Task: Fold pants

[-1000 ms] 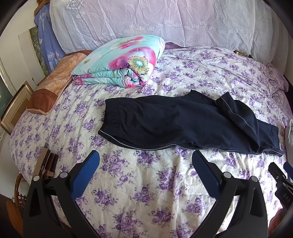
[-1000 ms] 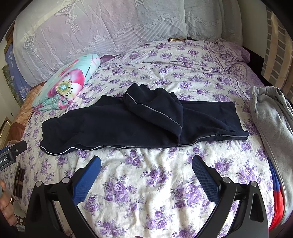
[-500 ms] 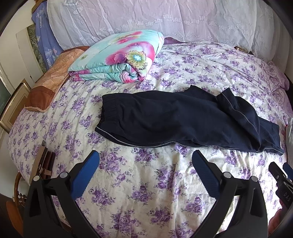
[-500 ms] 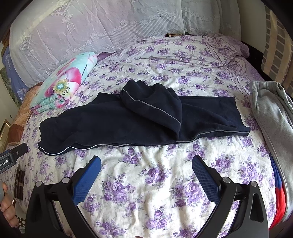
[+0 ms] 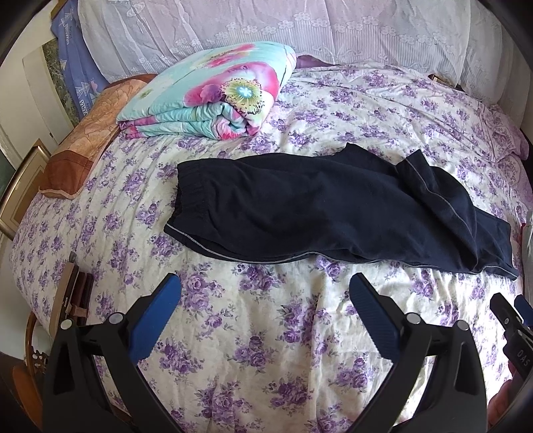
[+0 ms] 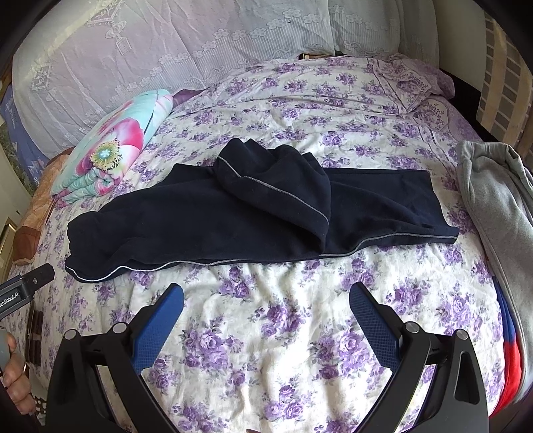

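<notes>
Dark navy pants (image 5: 299,210) with a thin grey side stripe lie lengthwise across a purple-flowered bedspread (image 5: 266,333), waistband to the left, leg ends to the right. One leg is bunched back over the other near the middle (image 6: 276,186). My left gripper (image 5: 265,309) is open and empty, above the bed in front of the waistband half. My right gripper (image 6: 266,313) is open and empty, in front of the leg half (image 6: 383,206). Neither touches the pants.
A folded floral quilt (image 5: 213,96) lies at the back left by lace-covered pillows (image 5: 299,30). A grey garment (image 6: 499,206) over red and blue cloth lies at the bed's right edge. An orange cushion (image 5: 83,143) and a picture frame (image 5: 20,186) are at the left.
Both grippers have moved forward toward the pants, which now sit lower and larger in both views. The pants have not moved. Both grippers stay open.
</notes>
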The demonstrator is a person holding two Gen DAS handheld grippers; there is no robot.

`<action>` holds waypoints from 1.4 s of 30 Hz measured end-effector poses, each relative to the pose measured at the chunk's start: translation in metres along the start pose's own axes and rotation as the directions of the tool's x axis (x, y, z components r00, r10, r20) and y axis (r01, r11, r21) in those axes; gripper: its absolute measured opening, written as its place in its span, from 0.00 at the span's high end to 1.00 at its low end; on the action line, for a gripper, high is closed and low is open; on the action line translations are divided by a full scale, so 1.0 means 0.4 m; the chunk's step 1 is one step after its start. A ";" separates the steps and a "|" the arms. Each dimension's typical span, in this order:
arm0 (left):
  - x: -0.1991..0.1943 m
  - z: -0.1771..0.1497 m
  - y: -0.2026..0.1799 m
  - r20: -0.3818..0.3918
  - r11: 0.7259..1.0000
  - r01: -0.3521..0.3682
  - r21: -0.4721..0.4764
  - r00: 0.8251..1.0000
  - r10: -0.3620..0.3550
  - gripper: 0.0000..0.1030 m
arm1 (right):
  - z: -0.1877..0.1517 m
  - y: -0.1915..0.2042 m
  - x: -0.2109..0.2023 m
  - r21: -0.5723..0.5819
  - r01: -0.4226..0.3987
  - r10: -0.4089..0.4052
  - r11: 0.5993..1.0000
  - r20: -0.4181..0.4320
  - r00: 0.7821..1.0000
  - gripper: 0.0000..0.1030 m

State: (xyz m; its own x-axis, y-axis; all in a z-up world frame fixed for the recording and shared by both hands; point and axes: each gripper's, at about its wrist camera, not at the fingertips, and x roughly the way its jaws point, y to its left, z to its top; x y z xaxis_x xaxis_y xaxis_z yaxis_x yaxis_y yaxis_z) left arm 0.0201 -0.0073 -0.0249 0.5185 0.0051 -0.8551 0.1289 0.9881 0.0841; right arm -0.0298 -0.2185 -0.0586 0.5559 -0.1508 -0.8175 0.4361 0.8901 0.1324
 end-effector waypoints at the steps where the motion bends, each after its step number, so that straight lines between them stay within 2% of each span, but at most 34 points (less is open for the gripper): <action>1: 0.002 0.002 -0.001 -0.001 1.000 0.000 0.000 1.000 0.000 0.04 | 0.000 0.001 0.002 0.000 0.001 -0.001 1.000 0.000 1.000 0.03; 5: 0.013 0.004 -0.002 -0.012 1.000 0.009 0.001 1.000 -0.009 0.04 | 0.003 0.003 0.015 -0.002 -0.003 0.003 1.000 -0.015 1.000 0.03; 8: 0.060 0.008 0.014 -0.082 0.996 0.077 -0.038 0.993 -0.080 0.04 | 0.001 -0.005 0.040 0.019 -0.025 0.026 1.000 -0.058 0.998 0.03; 10: 0.118 0.003 0.041 -0.164 0.982 0.155 -0.107 0.971 -0.172 0.04 | -0.003 -0.020 0.069 0.054 -0.046 0.051 0.997 -0.106 0.993 0.03; 11: 0.172 -0.005 0.071 -0.229 0.957 0.221 -0.188 0.938 -0.262 0.04 | -0.010 -0.033 0.086 0.088 -0.065 0.076 0.994 -0.134 0.988 0.03; 12: 0.202 -0.016 0.088 -0.254 0.937 0.254 -0.240 0.915 -0.313 0.04 | -0.017 -0.048 0.102 0.127 -0.081 0.100 0.989 -0.155 0.983 0.03; 13: 0.253 -0.029 0.125 -0.288 0.891 0.298 -0.342 0.870 -0.401 0.04 | -0.025 -0.066 0.116 0.171 -0.097 0.126 0.981 -0.173 0.977 0.03; 14: 0.282 -0.038 0.146 -0.293 0.857 0.318 -0.405 0.843 -0.451 0.04 | -0.034 -0.091 0.132 0.231 -0.115 0.159 0.966 -0.184 0.970 0.03; 16: 0.343 -0.062 0.204 -0.274 0.752 0.340 -0.565 0.782 -0.560 0.04 | -0.049 -0.136 0.152 0.342 -0.143 0.215 0.929 -0.182 0.960 0.03; 17: 0.378 -0.074 0.238 -0.235 0.666 0.354 -0.657 0.743 -0.627 0.04 | -0.059 -0.166 0.161 0.419 -0.160 0.249 0.894 -0.168 0.954 0.03; 18: 0.407 -0.082 0.262 -0.200 0.595 0.356 -0.721 0.715 -0.670 0.04 | -0.071 -0.194 0.169 0.493 -0.177 0.281 0.852 -0.144 0.949 0.03; 19: 0.445 -0.091 0.288 -0.164 0.512 0.340 -0.789 0.686 -0.709 0.04 | -0.081 -0.213 0.175 0.546 -0.188 0.304 0.817 -0.130 0.944 0.03; 20: 0.472 -0.096 0.304 -0.137 0.452 0.324 -0.831 0.669 -0.731 0.05 | -0.092 -0.235 0.185 0.600 -0.193 0.325 0.776 -0.119 0.938 0.03; 21: 0.495 -0.098 0.314 -0.113 0.407 0.310 -0.859 0.660 -0.743 0.05 | -0.101 -0.253 0.195 0.642 -0.200 0.347 0.741 -0.111 0.931 0.03; 22: 0.511 -0.099 0.319 -0.102 0.381 0.299 -0.875 0.656 -0.748 0.05 | -0.106 -0.264 0.202 0.667 -0.205 0.361 0.717 -0.103 0.927 0.03; 23: 0.541 -0.098 0.325 -0.085 0.332 0.269 -0.904 0.648 -0.757 0.05 | -0.111 -0.277 0.209 0.691 -0.208 0.370 0.693 -0.093 0.924 0.03; 25: 0.568 -0.082 0.318 -0.080 0.296 0.235 -0.926 0.642 -0.762 0.04 | -0.110 -0.292 0.218 0.709 -0.214 0.370 0.672 -0.072 0.926 0.03; 26: 0.573 -0.072 0.312 -0.083 0.300 0.235 -0.925 0.644 -0.761 0.04 | -0.107 -0.303 0.220 0.711 -0.216 0.366 0.669 -0.063 0.928 0.03; 28: 0.571 -0.026 0.299 -0.090 0.338 0.266 -0.903 0.653 -0.752 0.04 | -0.092 -0.327 0.229 0.718 -0.217 0.353 0.662 -0.042 0.935 0.03; 29: 0.566 0.016 0.281 -0.098 0.393 0.300 -0.869 0.674 -0.732 0.04 | -0.084 -0.340 0.235 0.725 -0.220 0.350 0.653 -0.031 0.936 0.03; 30: 0.567 0.027 0.278 -0.101 0.420 0.315 -0.851 0.686 -0.720 0.04 | -0.081 -0.350 0.236 0.734 -0.221 0.345 0.643 -0.021 0.938 0.03; 31: 0.568 0.060 0.263 -0.115 0.472 0.328 -0.818 0.711 -0.694 0.04 | -0.072 -0.363 0.242 0.745 -0.224 0.342 0.629 -0.006 0.940 0.03; 32: 0.576 0.075 0.258 -0.133 0.495 0.318 -0.809 0.720 -0.681 0.04 | -0.064 -0.374 0.248 0.752 -0.227 0.339 0.619 0.004 0.941 0.03; 33: 0.588 0.085 0.252 -0.150 0.504 0.298 -0.811 0.727 -0.670 0.04 | -0.055 -0.388 0.254 0.758 -0.230 0.334 0.611 0.016 0.942 0.03; 35: 0.596 0.091 0.248 -0.149 0.486 0.262 -0.834 0.740 -0.656 0.04 | -0.037 -0.417 0.267 0.767 -0.220 0.306 0.603 0.032 0.951 0.03; 36: 0.595 0.098 0.249 -0.141 0.481 0.265 -0.836 0.744 -0.654 0.05 | -0.030 -0.431 0.272 0.769 -0.220 0.296 0.600 0.042 0.954 0.03; 38: 0.577 0.107 0.248 -0.117 0.492 0.296 -0.819 0.753 -0.647 0.06 | -0.014 -0.459 0.283 0.776 -0.217 0.274 0.593 0.060 0.960 0.03; 39: 0.563 0.109 0.249 -0.112 0.506 0.305 -0.807 0.762 -0.638 0.11 | -0.007 -0.471 0.291 0.780 -0.218 0.267 0.587 0.068 0.961 0.03; 40: 0.554 0.111 0.250 -0.123 0.532 0.302 -0.791 0.773 -0.623 0.18 | 0.001 -0.485 0.304 0.785 -0.221 0.269 0.579 0.072 0.961 0.03; 42: 0.560 0.110 0.251 -0.156 0.561 0.278 -0.779 0.781 -0.604 0.29 | 0.012 -0.487 0.328 0.789 -0.219 0.279 0.574 0.063 0.958 0.03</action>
State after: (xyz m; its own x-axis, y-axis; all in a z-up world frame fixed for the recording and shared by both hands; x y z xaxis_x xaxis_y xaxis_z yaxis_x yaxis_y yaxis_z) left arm 0.1864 0.0862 -0.1855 0.1955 -0.5690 -0.7988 -0.4422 0.6758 -0.5896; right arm -0.0383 -0.4138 -0.1891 0.6990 0.0770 -0.7110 0.6869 0.2046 0.6974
